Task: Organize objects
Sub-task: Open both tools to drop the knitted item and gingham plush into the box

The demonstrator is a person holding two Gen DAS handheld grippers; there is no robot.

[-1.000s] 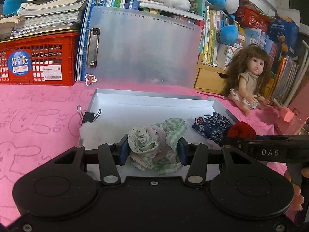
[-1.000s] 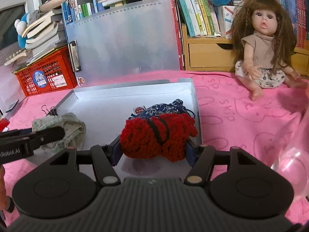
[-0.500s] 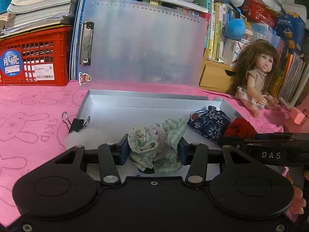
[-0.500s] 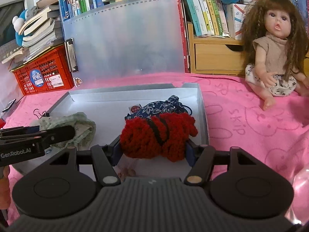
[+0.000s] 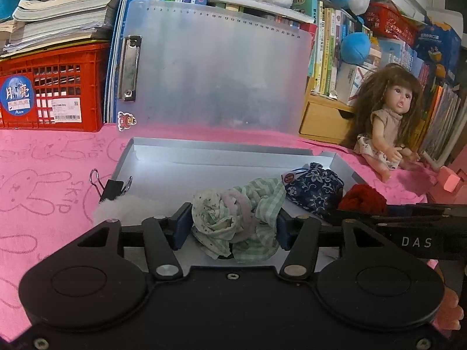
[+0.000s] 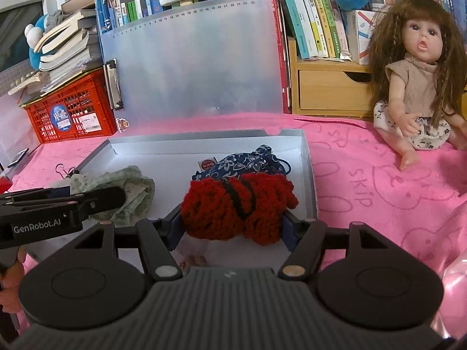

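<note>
Two grippers reach over a flat grey box that lies open on a pink cloth. The left gripper has a bunched green and white cloth between its blue pads. Its jaws have just been opening. I cannot tell if the pads still press the cloth. The right gripper has a red woolly bundle between its pads. Its jaws have just been opening too, and the bundle still fills the gap from pad to pad. A blue flowered pouch lies in the box just behind the red bundle. A doll sits on the pink cloth, to the right of the box.
</note>
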